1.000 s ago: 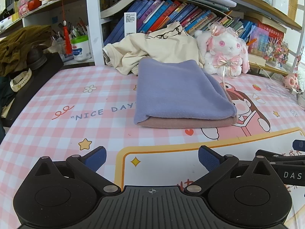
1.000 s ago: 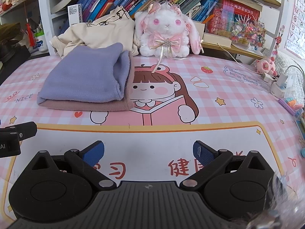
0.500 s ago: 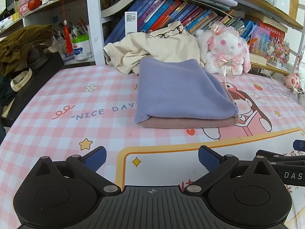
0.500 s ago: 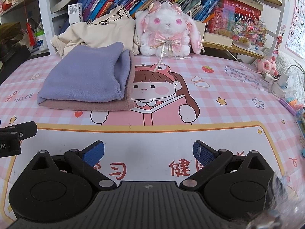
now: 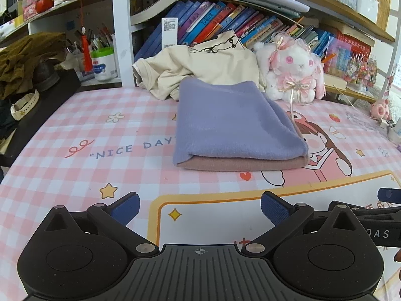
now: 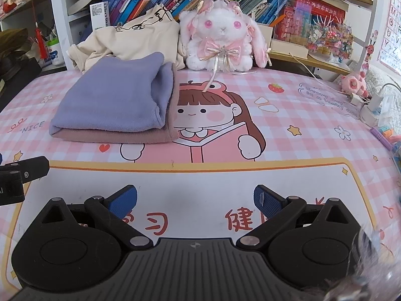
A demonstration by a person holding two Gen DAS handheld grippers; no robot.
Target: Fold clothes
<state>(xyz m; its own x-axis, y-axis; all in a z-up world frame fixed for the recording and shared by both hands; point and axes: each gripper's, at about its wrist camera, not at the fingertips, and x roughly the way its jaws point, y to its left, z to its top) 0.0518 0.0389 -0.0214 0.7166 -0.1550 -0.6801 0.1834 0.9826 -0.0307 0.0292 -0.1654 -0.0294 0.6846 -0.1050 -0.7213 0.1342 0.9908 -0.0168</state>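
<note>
A folded lilac cloth [image 5: 230, 120] [image 6: 117, 97] lies on top of a folded dusty-pink one [image 5: 240, 163] [image 6: 112, 135] in the middle of the pink checked mat [image 5: 100, 150]. Behind the stack, a cream garment [image 5: 200, 67] [image 6: 135, 37] sits crumpled against the bookshelf. My left gripper [image 5: 199, 207] hovers open near the mat's front edge, well short of the stack, nothing between its blue pads. My right gripper [image 6: 195, 199] is open too, over the white panel with red characters, to the right of the stack.
A white plush rabbit [image 6: 220, 42] sits beside the cream garment. Shelves of books [image 5: 225, 22] line the back. A pen cup [image 5: 102, 60] and dark clothes [image 5: 22, 60] stand at the far left. Cables and a small pink toy [image 6: 354, 85] lie at the right edge.
Both grippers have barely shifted; the views have crept slightly. The clothes lie as before.
</note>
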